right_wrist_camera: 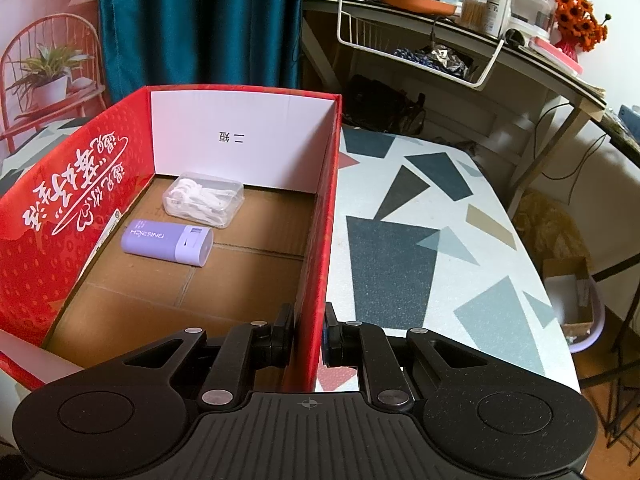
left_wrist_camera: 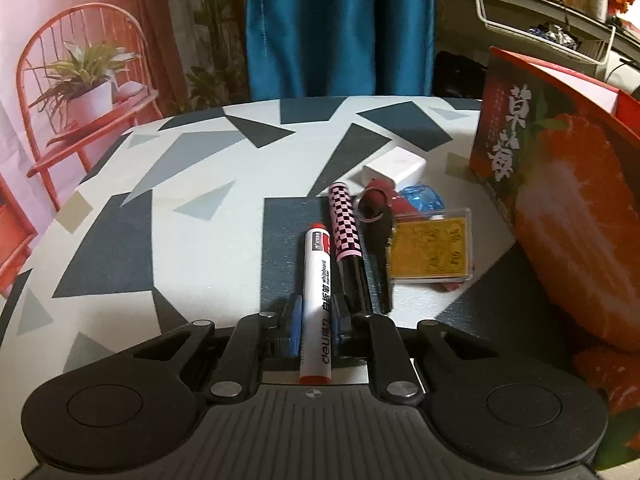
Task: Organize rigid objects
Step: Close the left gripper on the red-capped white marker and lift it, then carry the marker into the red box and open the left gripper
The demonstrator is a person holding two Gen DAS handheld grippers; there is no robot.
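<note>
Geometric grey, black and white patches cover the table (left_wrist_camera: 192,184), backed by a teal curtain (left_wrist_camera: 340,28). At 6 o'clock in the left wrist view, the left gripper (left_wrist_camera: 316,316) is clamped on a white whiteboard marker (left_wrist_camera: 318,300) with a red cap. Just beside it, toward 1 o'clock, a pink checkered pen (left_wrist_camera: 348,232), a key (left_wrist_camera: 380,248), a yellow card case (left_wrist_camera: 432,248) and a white block (left_wrist_camera: 394,168) are clustered. In the right wrist view, the right gripper (right_wrist_camera: 308,332) is closed on the right wall of the red box (right_wrist_camera: 324,216); a purple device (right_wrist_camera: 168,244) and a clear case (right_wrist_camera: 204,199) are seen inside, toward 11 o'clock.
</note>
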